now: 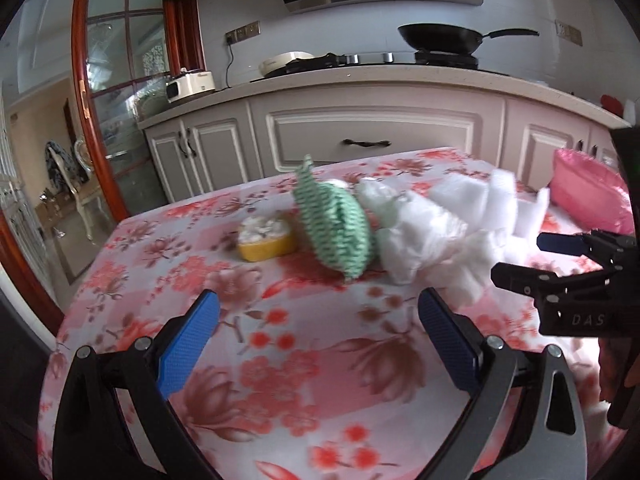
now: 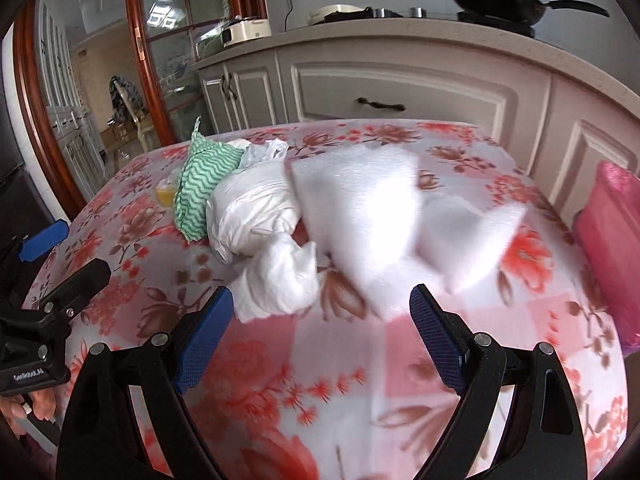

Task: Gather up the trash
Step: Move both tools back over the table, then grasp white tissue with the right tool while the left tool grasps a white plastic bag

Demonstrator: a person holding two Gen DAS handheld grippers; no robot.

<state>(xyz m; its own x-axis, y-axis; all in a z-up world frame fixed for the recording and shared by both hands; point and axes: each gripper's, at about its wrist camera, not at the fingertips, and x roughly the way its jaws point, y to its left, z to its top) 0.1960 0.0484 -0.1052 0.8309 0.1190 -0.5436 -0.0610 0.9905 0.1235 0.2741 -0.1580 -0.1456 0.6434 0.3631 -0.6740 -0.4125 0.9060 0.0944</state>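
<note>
Trash lies on a floral tablecloth (image 1: 280,360): a yellow citrus half (image 1: 266,238), a crumpled green-and-white cloth (image 1: 334,226), a white plastic bag (image 1: 416,232) and white foam sheets (image 1: 492,208). My left gripper (image 1: 318,340) is open and empty, short of the cloth. My right gripper (image 2: 320,332) is open and empty, just in front of the crumpled bag (image 2: 276,280) and the foam (image 2: 360,216). The cloth (image 2: 204,184) and citrus (image 2: 166,196) lie far left in the right wrist view. Each gripper shows in the other's view: the right one (image 1: 560,264), the left one (image 2: 52,256).
A bin lined with a pink bag (image 1: 588,192) stands at the table's right edge, also in the right wrist view (image 2: 612,248). Behind the table are grey cabinets (image 1: 372,136) and a counter with a wok (image 1: 440,38). A glass door (image 1: 120,92) is at left.
</note>
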